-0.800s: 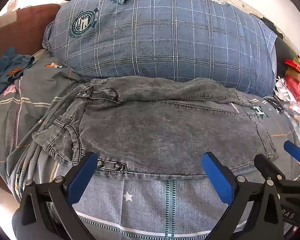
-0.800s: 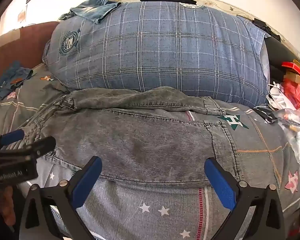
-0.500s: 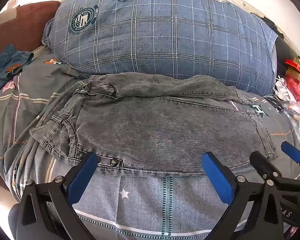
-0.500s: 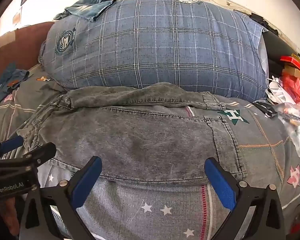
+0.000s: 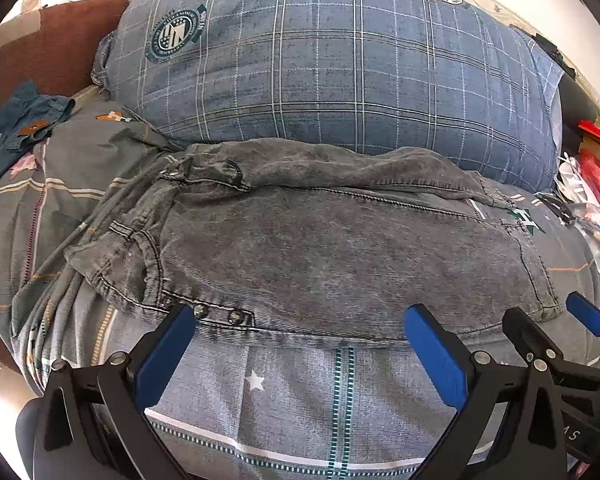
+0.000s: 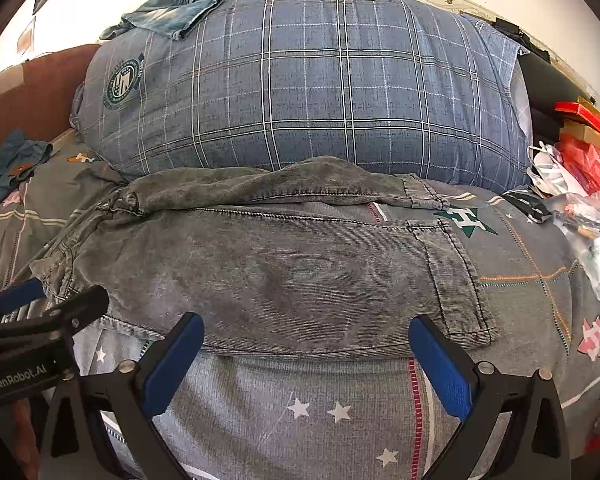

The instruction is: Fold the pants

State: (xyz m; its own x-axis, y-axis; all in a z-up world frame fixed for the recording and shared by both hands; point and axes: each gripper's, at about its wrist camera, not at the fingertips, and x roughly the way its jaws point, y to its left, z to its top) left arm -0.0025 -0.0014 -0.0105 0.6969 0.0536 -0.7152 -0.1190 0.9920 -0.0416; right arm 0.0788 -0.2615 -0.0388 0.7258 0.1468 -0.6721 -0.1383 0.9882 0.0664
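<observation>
Grey washed denim pants (image 5: pixel 320 256) lie folded lengthwise across the bed, waist with snaps at the left, hems at the right; they also show in the right wrist view (image 6: pixel 284 272). My left gripper (image 5: pixel 300 320) is open and empty, its blue pads just short of the pants' near edge by the waist. My right gripper (image 6: pixel 306 328) is open and empty at the near edge by the hem end. The right gripper's tips show at the right of the left wrist view (image 5: pixel 556 320). The left gripper's tips show at the left of the right wrist view (image 6: pixel 56 296).
A big blue plaid pillow (image 5: pixel 340 72) lies right behind the pants. Blue jeans (image 5: pixel 16 128) lie at the far left, another denim piece (image 6: pixel 168 16) on top of the pillow. Red boxes and plastic clutter (image 6: pixel 580 168) sit at the right. The grey patterned bedsheet (image 5: pixel 284 396) is under everything.
Both grippers have drawn back a little towards me and risen slightly, so the pants sit farther from the pads. The pants have not moved.
</observation>
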